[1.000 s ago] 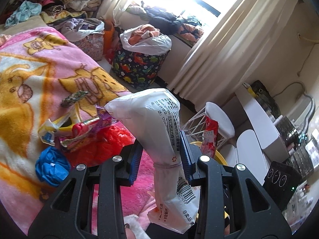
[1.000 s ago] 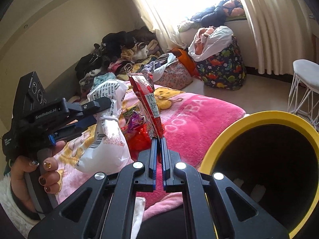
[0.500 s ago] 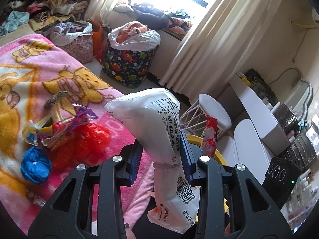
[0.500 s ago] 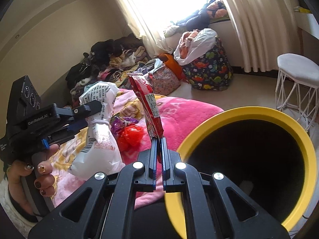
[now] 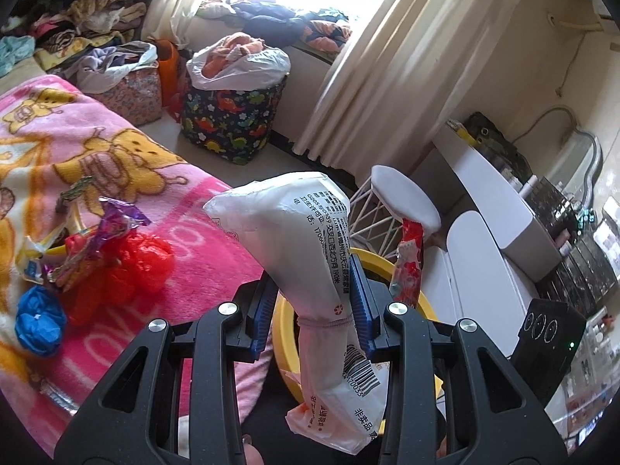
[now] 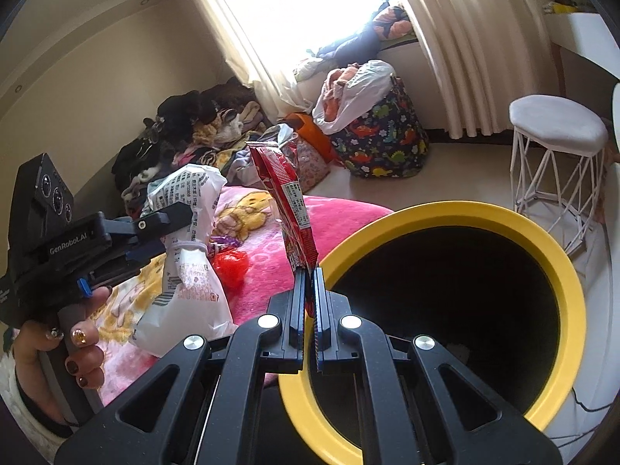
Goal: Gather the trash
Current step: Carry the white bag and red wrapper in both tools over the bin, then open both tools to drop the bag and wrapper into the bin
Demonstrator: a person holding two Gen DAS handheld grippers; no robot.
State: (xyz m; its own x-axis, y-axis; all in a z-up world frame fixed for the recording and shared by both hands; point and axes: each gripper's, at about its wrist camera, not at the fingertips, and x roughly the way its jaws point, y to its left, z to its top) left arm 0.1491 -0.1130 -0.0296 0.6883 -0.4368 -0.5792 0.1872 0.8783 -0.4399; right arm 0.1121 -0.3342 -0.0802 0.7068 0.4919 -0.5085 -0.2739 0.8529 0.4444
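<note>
While left gripper (image 5: 312, 302) jaws clamp white packet (image 5: 294, 232) | right gripper (image 6: 308, 298) jaws pinch red wrapper (image 6: 288, 197)

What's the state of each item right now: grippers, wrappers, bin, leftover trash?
left gripper: shut on white packet
white packet: held, pinched mid-length
right gripper: shut on red wrapper
red wrapper: held upright, beside the rim
yellow bin: open, inside too dark to tell
blue wad: lying on blanket
red bag: lying on blanket
</note>
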